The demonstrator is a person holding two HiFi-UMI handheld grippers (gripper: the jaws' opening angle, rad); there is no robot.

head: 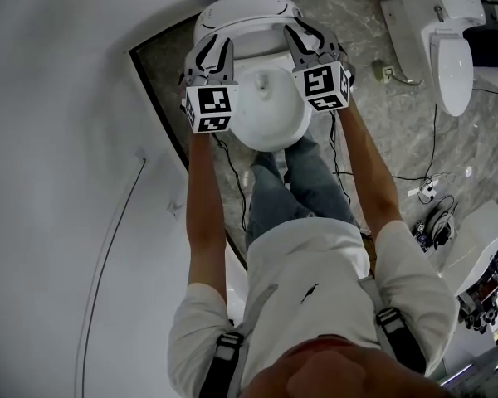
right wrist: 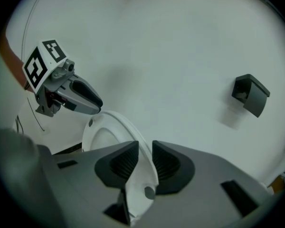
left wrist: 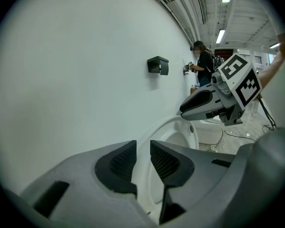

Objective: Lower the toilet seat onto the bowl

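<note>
Legs (head: 303, 185): the person stands just in front of the toilet, arms stretched over it
Left gripper (left wrist: 143, 153): jaws closed on the left rim of the toilet seat (left wrist: 173, 119), one on each face
Right gripper (right wrist: 145, 158): clamped the same way on the seat's right rim, with a round bumper (right wrist: 149, 192) just below the jaws
Toilet seat: held raised between the two grippers, standing steeply off the bowl (head: 270, 114), underside showing
Bowl: open, on the near side of the lifted seat
Step in hand: both sides appear gripped, and the seat is not yet lowered
Next move: likely calls for both grippers to swing toward the person and down together, level with each other, easing the seat so it does not drop onto the bowl
Far: white wall (right wrist: 180, 56) carrying a dark holder (right wrist: 249, 95); a second toilet (head: 444, 40) stands well apart on the right
</note>
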